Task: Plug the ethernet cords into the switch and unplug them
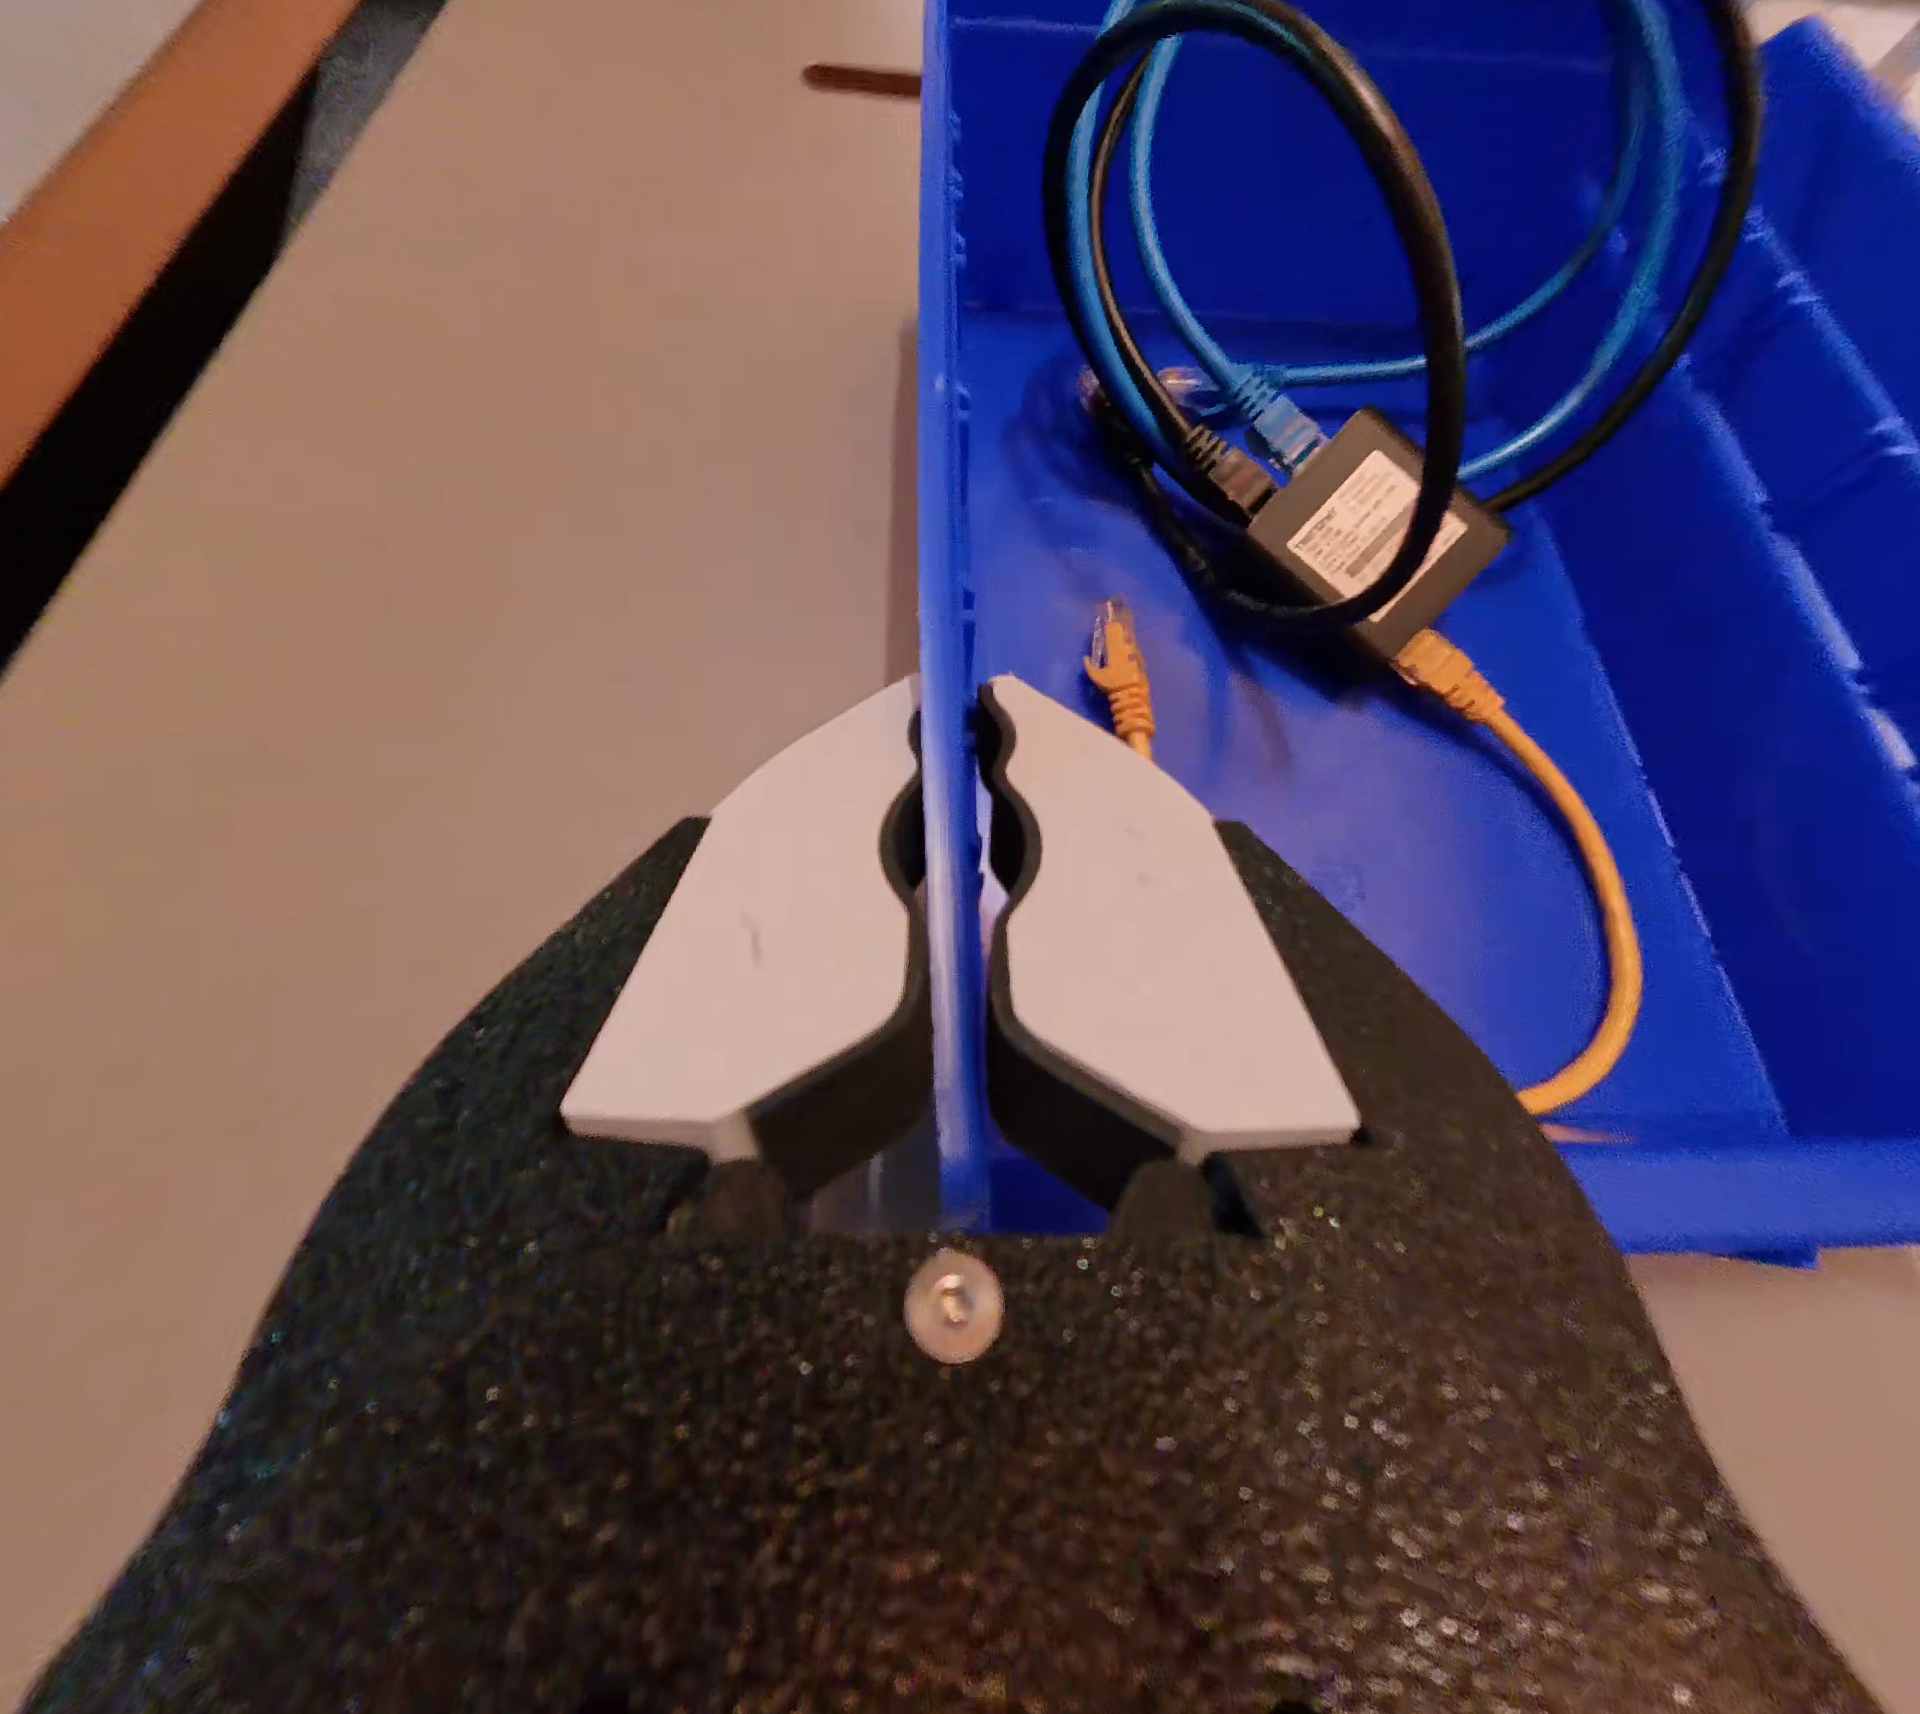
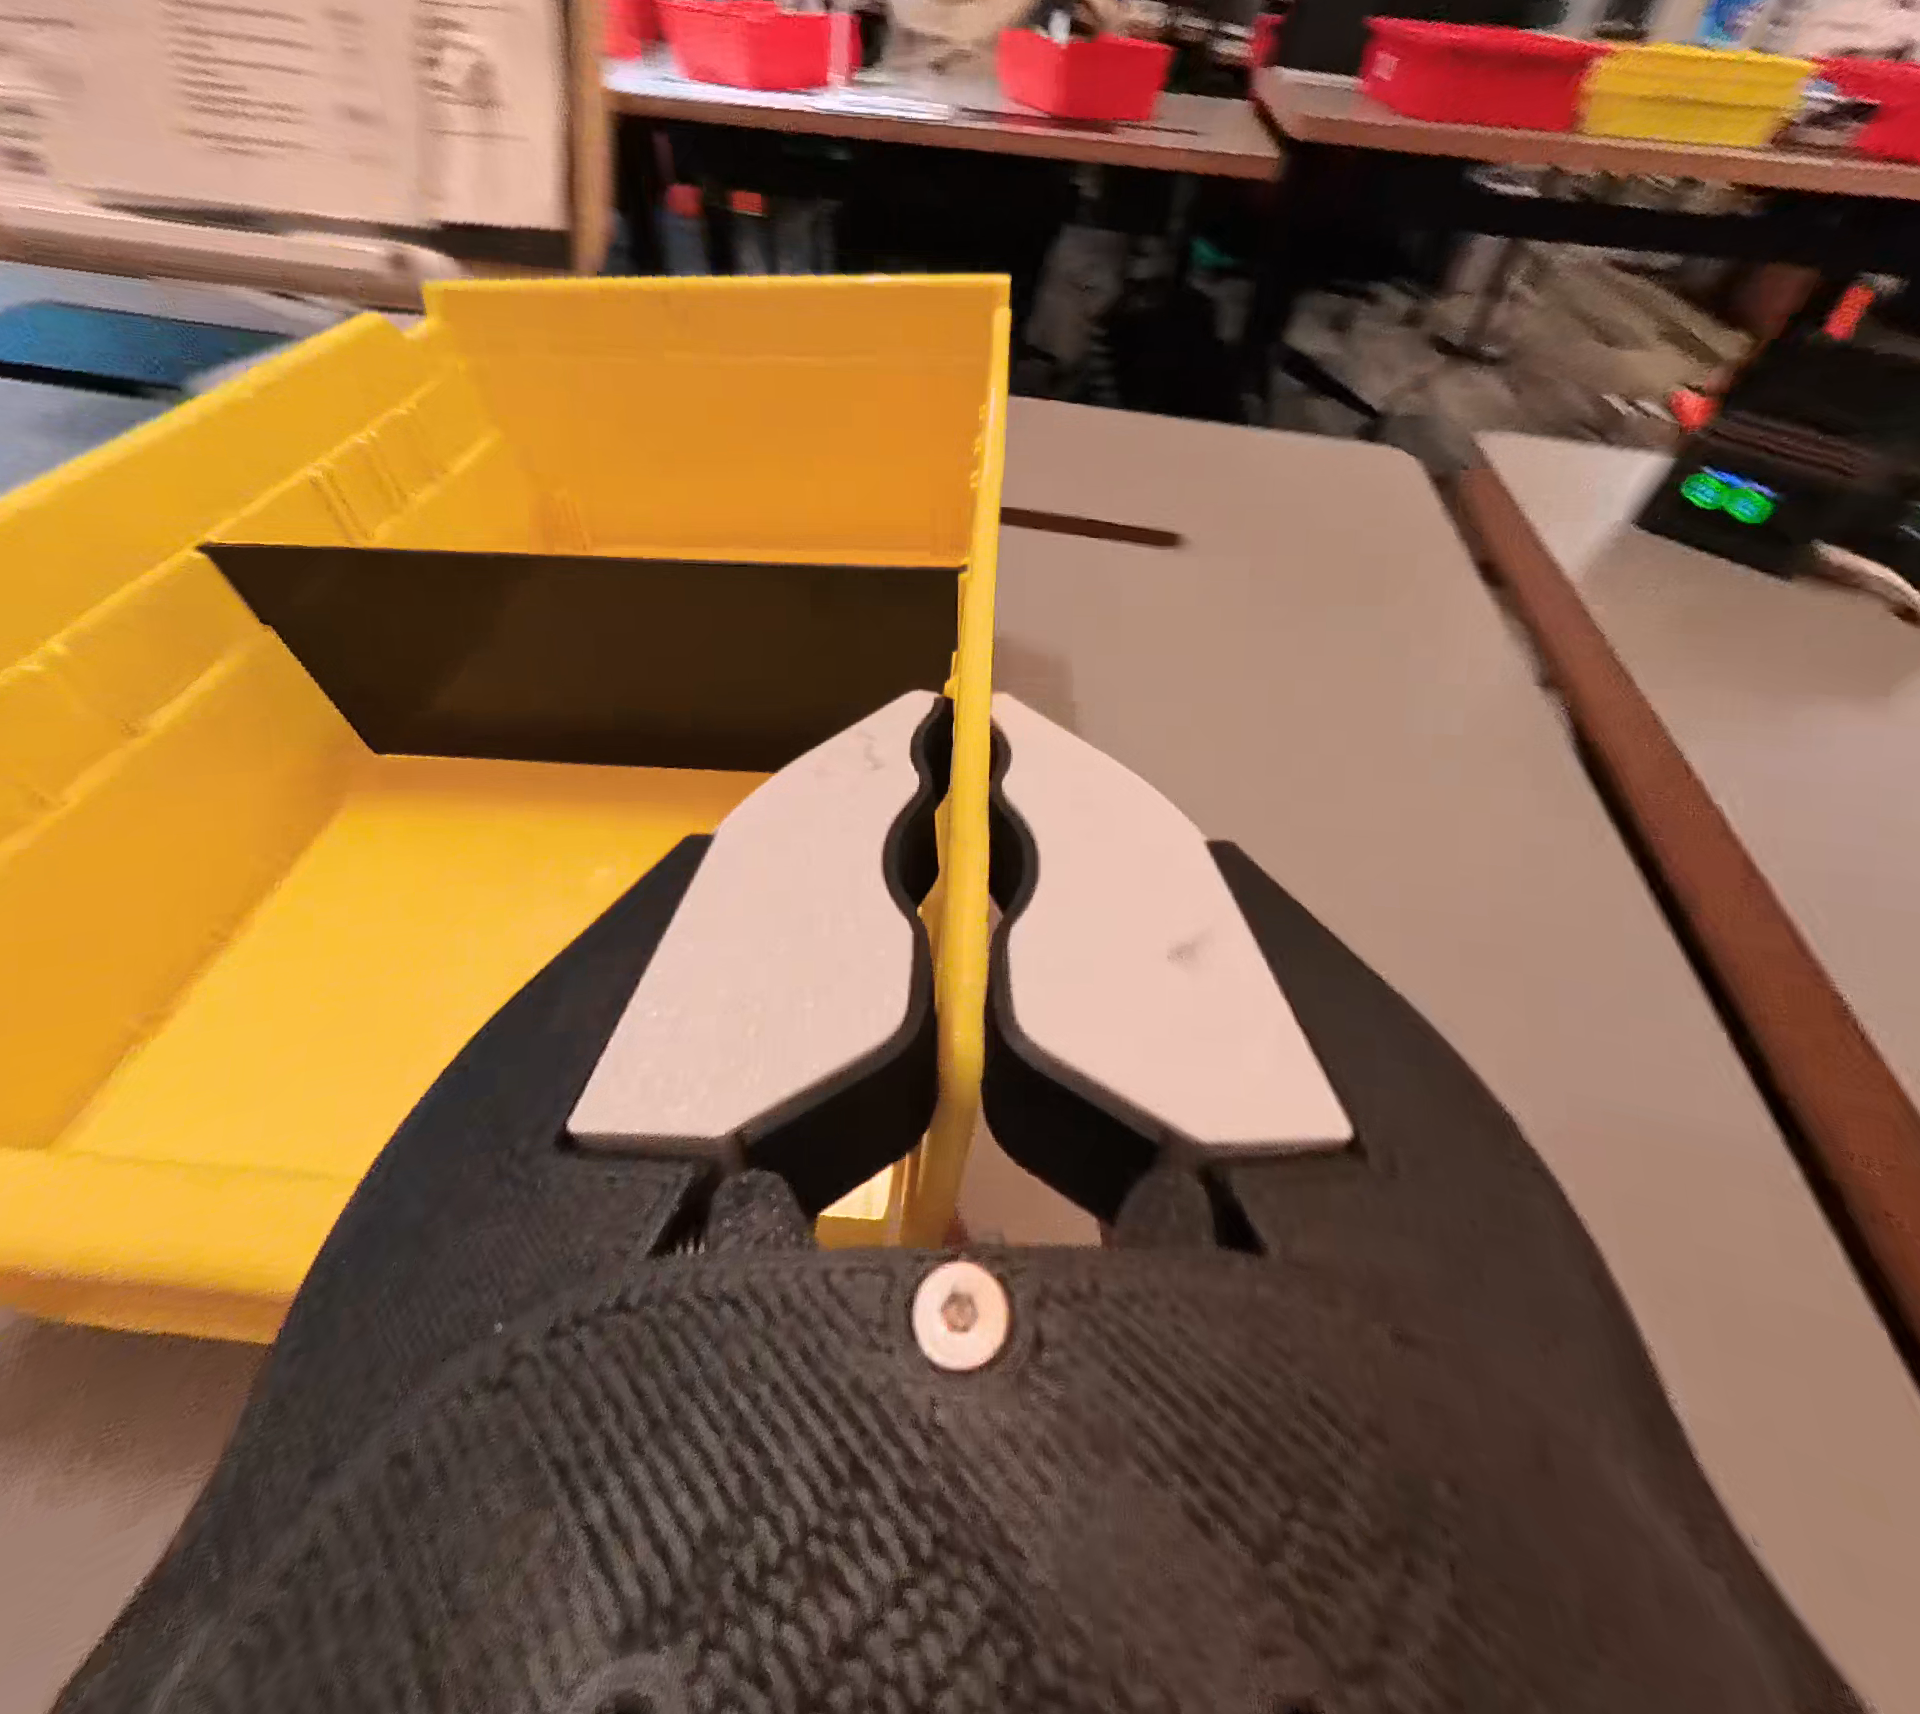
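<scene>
In the left wrist view a blue bin [image 1: 1351,833] holds a small black switch [image 1: 1377,526]. A blue cord [image 1: 1652,137] and a black cord [image 1: 1403,137] loop above it, each plugged into one end. An orange cord [image 1: 1600,916] is plugged into the other end; its free plug [image 1: 1114,656] lies on the bin floor. My left gripper [image 1: 951,698] is shut on the bin's left wall. In the right wrist view my right gripper [image 2: 966,714] is shut on the right wall of a yellow bin [image 2: 312,885], which has a black divider [image 2: 582,646].
Both bins stand on a grey table [image 1: 468,521] with a dark slot [image 1: 857,77]. A wooden edge [image 2: 1683,833] borders the table on the right. Farther tables carry red bins [image 2: 1081,69] and a yellow bin [image 2: 1694,90]. A second blue bin [image 1: 1849,137] sits right of the first. The grippers' ends are close to 75 centimetres from one another.
</scene>
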`<state>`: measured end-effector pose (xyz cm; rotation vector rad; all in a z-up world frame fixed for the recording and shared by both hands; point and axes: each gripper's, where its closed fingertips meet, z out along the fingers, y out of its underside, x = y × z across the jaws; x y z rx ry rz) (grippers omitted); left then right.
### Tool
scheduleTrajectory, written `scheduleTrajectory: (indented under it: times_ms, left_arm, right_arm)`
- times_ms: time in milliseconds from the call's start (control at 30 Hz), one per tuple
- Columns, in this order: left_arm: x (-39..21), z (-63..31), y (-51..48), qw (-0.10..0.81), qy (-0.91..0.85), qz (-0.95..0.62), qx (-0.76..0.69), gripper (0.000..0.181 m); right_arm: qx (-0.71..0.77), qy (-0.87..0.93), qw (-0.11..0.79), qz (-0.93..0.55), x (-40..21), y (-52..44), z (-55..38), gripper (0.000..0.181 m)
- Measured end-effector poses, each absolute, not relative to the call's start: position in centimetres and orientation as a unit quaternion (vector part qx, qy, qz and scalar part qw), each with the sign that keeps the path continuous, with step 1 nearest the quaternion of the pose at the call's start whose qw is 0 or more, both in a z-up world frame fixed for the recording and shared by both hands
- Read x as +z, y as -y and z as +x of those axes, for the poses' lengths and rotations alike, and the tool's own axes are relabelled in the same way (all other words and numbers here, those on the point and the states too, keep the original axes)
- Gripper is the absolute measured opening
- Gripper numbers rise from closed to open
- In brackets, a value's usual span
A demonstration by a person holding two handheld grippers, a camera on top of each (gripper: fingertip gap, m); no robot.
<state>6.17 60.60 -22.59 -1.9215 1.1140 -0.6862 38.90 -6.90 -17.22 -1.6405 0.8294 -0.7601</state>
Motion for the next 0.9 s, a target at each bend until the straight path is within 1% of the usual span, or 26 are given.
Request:
scheduleTrajectory:
  times_ms: [33,100,200,333,400,433,467,500,533,567,600,633,667,700,733,800,900]
  left_arm:
    - [-22.7,7.4,-60.6,0.398,-0.435,-0.758,-0.279,0.004]
    - [-22.7,9.1,-60.5,0.409,-0.441,-0.751,-0.272,0.005]
    - [-22.7,10.5,-60.5,0.417,-0.46,-0.739,-0.261,0.005]
    - [-22.4,10.6,-61.0,0.423,-0.49,-0.729,-0.224,0.038]
    - [-20.3,9.8,-61.4,0.441,-0.463,-0.743,-0.199,0.055]
    - [-18.3,9.6,-61.0,0.454,-0.44,-0.745,-0.211,0.061]
    - [-16.1,9.9,-60.1,0.469,-0.412,-0.74,-0.248,0.06]
    - [-14.1,10.6,-58.6,0.477,-0.389,-0.73,-0.299,0.059]
    - [-12.8,11.8,-56.6,0.459,-0.379,-0.723,-0.351,0.057]
    - [-12.6,13.2,-54.2,0.408,-0.393,-0.724,-0.393,0.056]
    - [-13.2,14.7,-51.8,0.337,-0.418,-0.731,-0.421,0.06]
    - [-14.2,16.1,-49.7,0.267,-0.436,-0.739,-0.439,0.068]
    - [-15.4,17.4,-48.4,0.213,-0.433,-0.754,-0.446,0.082]
    - [-16.7,18.5,-48.2,0.184,-0.41,-0.778,-0.44,0.096]
    - [-18.1,19.3,-48.6,0.179,-0.387,-0.8,-0.423,0.095]
    - [-20.7,20.3,-49.9,0.18,-0.345,-0.838,-0.383,0.094]
    - [-23.3,21.6,-49.6,0.114,-0.287,-0.874,-0.376,0.096]
  right_arm:
    - [-0.329,-0.367,0.53,-0.69,-17.8,8.2,39.4,0.003]
    - [-0.352,-0.383,0.513,-0.683,-18.7,10.1,40.1,0.003]
    - [-0.339,-0.399,0.511,-0.682,-20.0,11.1,40.3,0.003]
    - [-0.346,-0.395,0.518,-0.675,-20.1,11.2,40.0,0.006]
    - [-0.336,-0.366,0.51,-0.703,-20.1,10.7,39.3,0.016]
    - [-0.337,-0.356,0.505,-0.71,-19.7,10.8,39.0,0.028]
    - [-0.348,-0.354,0.505,-0.706,-18.8,11.2,38.7,0.039]
    - [-0.362,-0.357,0.509,-0.695,-17.6,11.7,38.5,0.047]
    - [-0.376,-0.36,0.517,-0.68,-16.3,12.1,38.3,0.054]
    - [-0.389,-0.359,0.527,-0.665,-14.9,12.3,38.0,0.06]
    - [-0.399,-0.352,0.536,-0.656,-13.8,12.2,37.7,0.063]
    - [-0.407,-0.342,0.542,-0.651,-12.8,11.8,37.4,0.065]
    - [-0.412,-0.328,0.545,-0.652,-12.2,11.4,37.1,0.067]
    - [-0.41,-0.312,0.548,-0.659,-11.9,10.8,36.8,0.065]
    - [-0.404,-0.295,0.55,-0.668,-11.9,10.2,36.5,0.062]
    - [-0.405,-0.285,0.549,-0.674,-11.9,10.2,36.4,0.061]
    - [-0.395,-0.302,0.545,-0.675,-12.3,11.4,36.3,0.061]
